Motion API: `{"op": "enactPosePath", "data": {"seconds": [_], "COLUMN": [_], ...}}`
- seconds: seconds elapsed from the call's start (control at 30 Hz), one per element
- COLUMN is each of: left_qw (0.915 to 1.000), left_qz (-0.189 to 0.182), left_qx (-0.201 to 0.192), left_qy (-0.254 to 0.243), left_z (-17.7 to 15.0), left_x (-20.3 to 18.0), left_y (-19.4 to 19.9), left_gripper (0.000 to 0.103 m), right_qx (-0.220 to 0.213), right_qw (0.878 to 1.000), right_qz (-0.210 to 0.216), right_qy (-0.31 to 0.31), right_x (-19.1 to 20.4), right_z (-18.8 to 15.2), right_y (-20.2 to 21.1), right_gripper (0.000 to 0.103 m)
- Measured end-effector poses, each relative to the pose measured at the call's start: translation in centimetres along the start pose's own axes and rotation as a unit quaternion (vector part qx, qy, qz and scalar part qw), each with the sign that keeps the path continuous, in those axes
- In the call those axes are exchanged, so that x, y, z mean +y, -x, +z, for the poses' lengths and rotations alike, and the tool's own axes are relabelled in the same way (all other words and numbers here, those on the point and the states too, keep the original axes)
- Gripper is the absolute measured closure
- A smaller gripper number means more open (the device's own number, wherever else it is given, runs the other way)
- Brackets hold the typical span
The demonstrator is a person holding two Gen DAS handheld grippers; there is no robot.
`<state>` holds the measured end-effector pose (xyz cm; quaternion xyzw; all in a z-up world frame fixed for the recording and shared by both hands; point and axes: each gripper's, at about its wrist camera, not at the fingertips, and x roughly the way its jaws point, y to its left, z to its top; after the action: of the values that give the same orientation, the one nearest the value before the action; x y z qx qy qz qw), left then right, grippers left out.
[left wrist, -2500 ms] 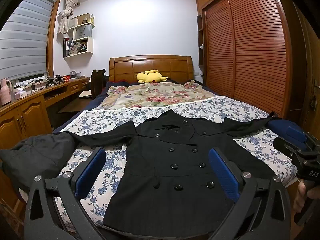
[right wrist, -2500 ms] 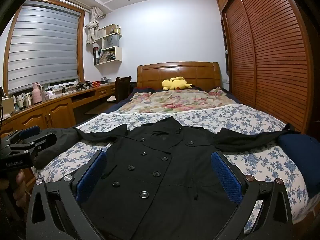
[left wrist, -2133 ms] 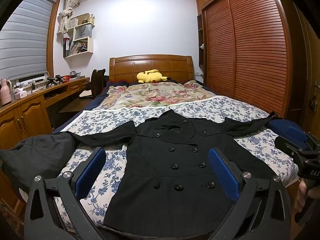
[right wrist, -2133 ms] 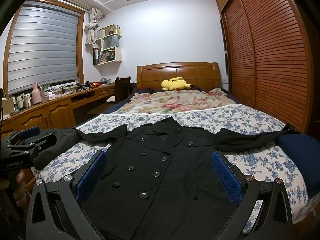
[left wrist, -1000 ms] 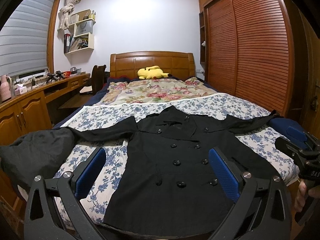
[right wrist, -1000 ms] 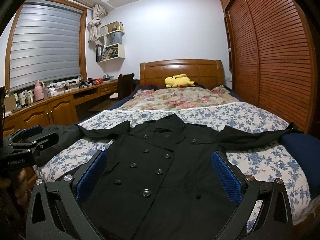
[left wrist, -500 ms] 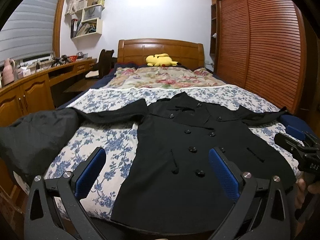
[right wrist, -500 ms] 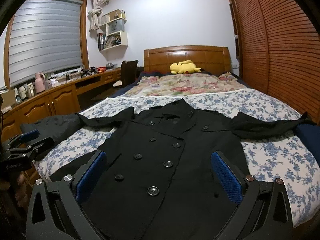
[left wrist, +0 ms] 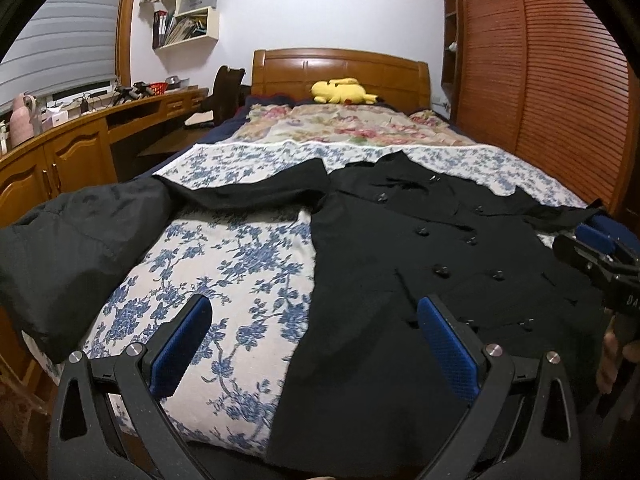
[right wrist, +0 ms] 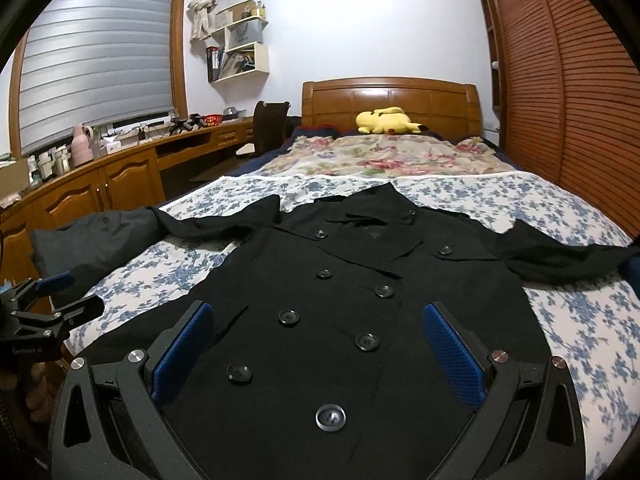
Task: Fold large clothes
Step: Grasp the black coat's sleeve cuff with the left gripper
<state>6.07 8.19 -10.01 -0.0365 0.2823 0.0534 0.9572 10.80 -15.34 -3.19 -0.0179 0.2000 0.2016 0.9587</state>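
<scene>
Both sets of fingers gape wide and empty: the left gripper (left wrist: 314,346) over the coat's (right wrist: 340,304) left hem edge, the right gripper (right wrist: 318,352) above its buttoned front. The coat lies flat at the bed's (left wrist: 224,264) foot, collar toward the headboard, sleeves spread sideways.

Matt black cloth coat (right wrist: 352,300) – glossy buttons – on printed cotton-like bedspread (left wrist: 240,264) (polished wood headboard (right wrist: 390,100)).
</scene>
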Motion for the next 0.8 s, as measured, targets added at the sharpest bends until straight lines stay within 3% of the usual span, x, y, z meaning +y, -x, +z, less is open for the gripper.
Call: {"op": "enactPosePath", "data": {"seconds": [0.5,0.67,0.8], "left_qw": [0.9993,0.9991,0.9988], "left_qz": [0.023,0.027,0.022], "left_qx": [0.02,0.029,0.043], "left_qy": [-0.023,-0.014,0.0], "left_z": [4.9,7.1,8.7], "left_x": [3.1,4.7,6.0], "left_y": [-5.9,-8.1,-10.3], "left_gripper": [0.0,0.0,0.0], "right_qx": [0.005,0.027,0.056], "right_qw": [1.0,0.998,0.994], "right_qz": [0.015,0.024,0.034], "right_qy": [0.023,0.054,0.084], "right_x": [-1.5,-1.2,-0.8], "right_z": [3.3,4.0,2.5], "right_y": [-6.0,-9.3,-11.4], "right_gripper": [0.0,0.0,0.0]}}
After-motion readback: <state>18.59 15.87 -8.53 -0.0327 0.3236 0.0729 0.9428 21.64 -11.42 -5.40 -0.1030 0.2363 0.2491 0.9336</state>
